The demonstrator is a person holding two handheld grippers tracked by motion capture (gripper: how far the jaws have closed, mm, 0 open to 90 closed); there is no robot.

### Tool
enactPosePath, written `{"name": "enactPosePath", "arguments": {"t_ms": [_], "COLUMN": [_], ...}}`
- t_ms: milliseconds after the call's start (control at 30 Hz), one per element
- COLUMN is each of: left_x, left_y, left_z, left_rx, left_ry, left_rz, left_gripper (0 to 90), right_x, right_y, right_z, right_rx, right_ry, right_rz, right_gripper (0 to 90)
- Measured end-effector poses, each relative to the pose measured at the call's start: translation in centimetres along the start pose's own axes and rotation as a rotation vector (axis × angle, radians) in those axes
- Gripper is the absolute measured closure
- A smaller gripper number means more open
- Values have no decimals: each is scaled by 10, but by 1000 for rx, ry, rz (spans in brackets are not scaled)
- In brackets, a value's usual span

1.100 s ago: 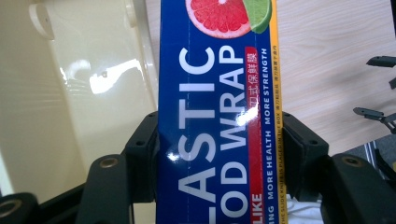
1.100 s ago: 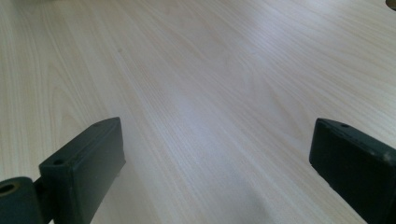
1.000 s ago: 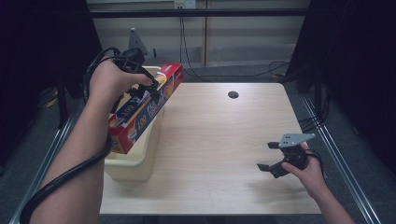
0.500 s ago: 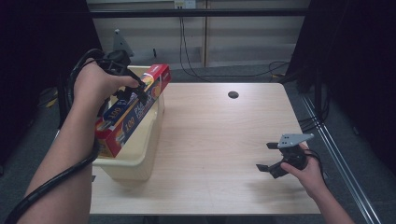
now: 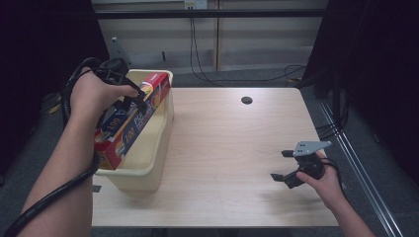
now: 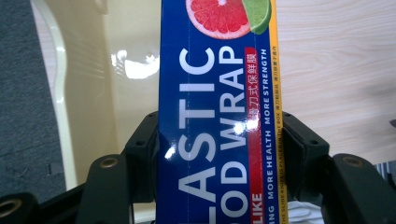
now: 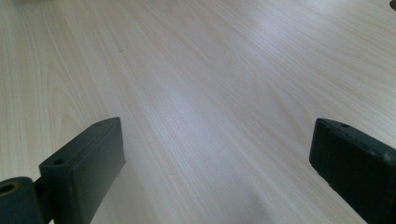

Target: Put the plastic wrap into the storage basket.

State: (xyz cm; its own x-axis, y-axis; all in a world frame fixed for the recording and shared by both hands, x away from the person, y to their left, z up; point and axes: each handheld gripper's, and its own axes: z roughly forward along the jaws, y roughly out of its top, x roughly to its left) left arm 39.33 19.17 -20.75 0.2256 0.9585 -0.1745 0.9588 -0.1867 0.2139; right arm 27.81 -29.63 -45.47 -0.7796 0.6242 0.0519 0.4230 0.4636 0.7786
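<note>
Work in hand: we are lowering the plastic wrap box (image 5: 132,118) into the cream tub (image 5: 163,129) at the left edge of the tabletop (image 5: 232,148).
Where the box is: it is hanging tilted over the tub, its red far end near the tub's far rim, its near end low over the near left wall; whether it is touching the rim we cannot tell.
Left tongs (image 5: 132,98): we are clamping them across the box's narrow width, about midway along its length; in the left gripper view both black pads are pressing on the long side faces of the box (image 6: 217,116).
Right tongs (image 5: 285,165): we are resting them low over the bare tabletop at the right, jaws standing wide apart with nothing between them; the right gripper view is looking along the wood (image 7: 201,93).
How it is likely handling: we are judging the box light, a long cardboard carton, stiff along its length but easy to dent at the walls; the glossy print may be slippery.
Where to hold: we are favouring the middle, as now, so neither end is swinging down; a firm but gentle squeeze.
Risk: the long box may be catching on a rim as it goes in.
</note>
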Motion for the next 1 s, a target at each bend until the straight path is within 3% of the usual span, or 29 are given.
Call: {"name": "enactPosePath", "arguments": {"t_ms": [300, 633, 1000], "left_x": [6, 8, 16], "left_y": [-3, -4, -7], "left_z": [2, -8, 9], "left_rx": [-13, -38, -25], "left_ry": [3, 8, 21], "left_rz": [-18, -34, -57], "left_gripper": [408, 408, 407], "right_x": [0, 0, 1], "right_y": [0, 1, 2], "right_z": [0, 1, 0], "right_rx": [-2, -2, 0], "right_ry": [-2, -2, -6], "right_rz": [1, -3, -6], "right_gripper": [32, 32, 32]}}
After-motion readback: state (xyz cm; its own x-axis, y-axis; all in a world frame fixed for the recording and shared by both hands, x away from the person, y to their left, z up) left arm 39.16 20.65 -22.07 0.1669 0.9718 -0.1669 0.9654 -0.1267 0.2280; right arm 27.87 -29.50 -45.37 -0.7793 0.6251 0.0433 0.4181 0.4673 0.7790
